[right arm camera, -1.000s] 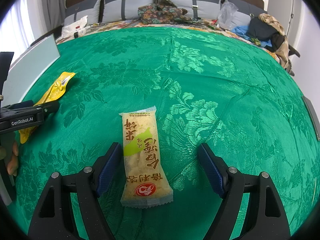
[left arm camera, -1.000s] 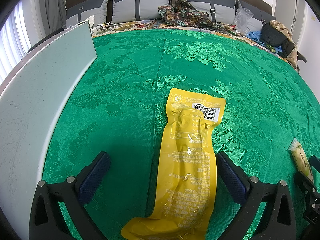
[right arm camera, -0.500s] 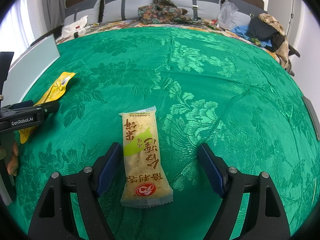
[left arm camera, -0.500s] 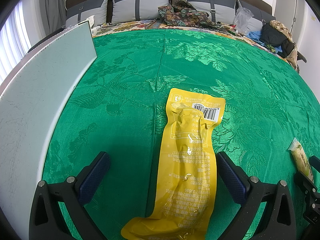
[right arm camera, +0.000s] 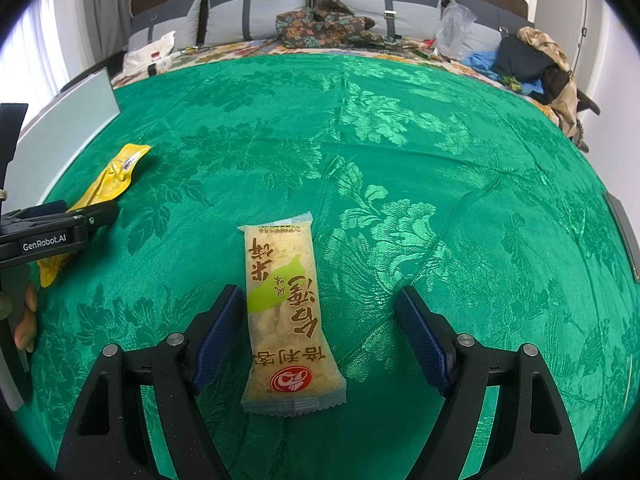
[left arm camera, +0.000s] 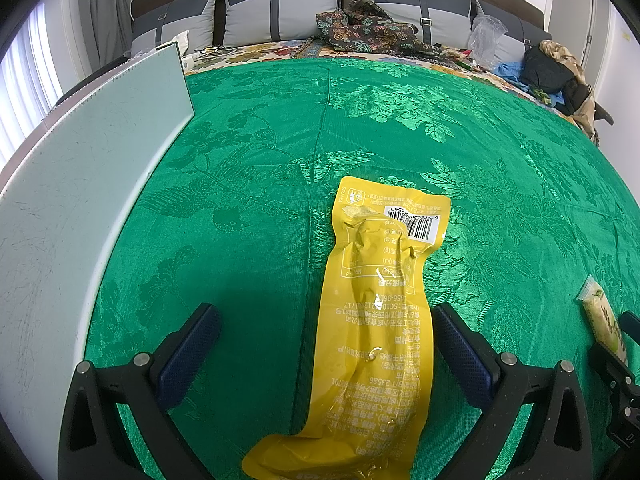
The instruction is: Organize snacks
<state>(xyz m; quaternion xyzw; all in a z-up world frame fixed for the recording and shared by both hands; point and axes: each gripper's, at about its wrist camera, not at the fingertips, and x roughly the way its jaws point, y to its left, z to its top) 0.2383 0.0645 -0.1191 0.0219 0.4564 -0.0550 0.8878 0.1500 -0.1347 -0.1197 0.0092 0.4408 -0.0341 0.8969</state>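
A long yellow snack pouch [left arm camera: 376, 328] lies on the green bedspread [left arm camera: 280, 152], between the fingers of my open left gripper [left arm camera: 326, 344], closer to the right finger. It also shows at the left of the right wrist view [right arm camera: 108, 180]. A pale rice-cracker packet [right arm camera: 286, 312] with green and red print lies between the fingers of my open right gripper [right arm camera: 320, 332], near the left finger. Its end shows at the right edge of the left wrist view [left arm camera: 602, 320]. Neither gripper touches its packet.
A pale grey-green board [left arm camera: 80, 208] runs along the bed's left edge. Grey pillows [left arm camera: 280, 8], patterned cloth [left arm camera: 360, 28], a plastic bag [left arm camera: 484, 40] and dark clothes [left arm camera: 548, 72] lie at the headboard. The left gripper's body [right arm camera: 52, 236] shows at the right view's left edge.
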